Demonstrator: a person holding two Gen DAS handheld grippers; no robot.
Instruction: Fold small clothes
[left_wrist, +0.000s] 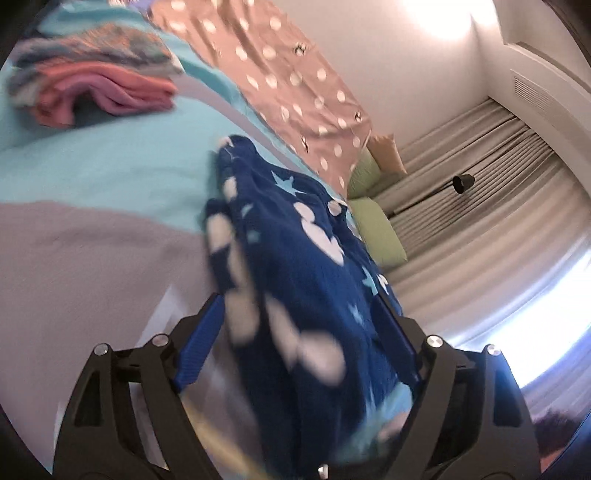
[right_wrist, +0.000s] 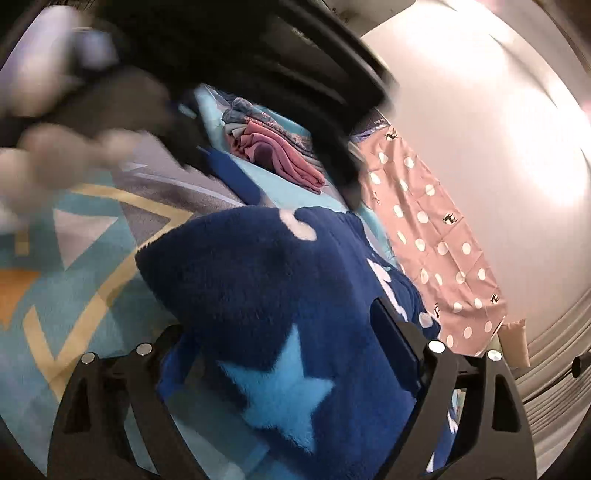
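Between both hand-held grippers' spread jaws lies the blue fleece garment (right_wrist: 266, 295).

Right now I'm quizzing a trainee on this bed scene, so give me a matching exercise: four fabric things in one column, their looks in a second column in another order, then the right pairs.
Things:
1. fleece garment
2. folded pile
3. hanging cloth
4. pillow

Looks:
A. pink with white dots
B. plain light green
C. dark blue with stars and white shapes
D. pink and patterned pieces stacked on the bed

Pairs: 1-C, 2-D, 3-A, 4-B
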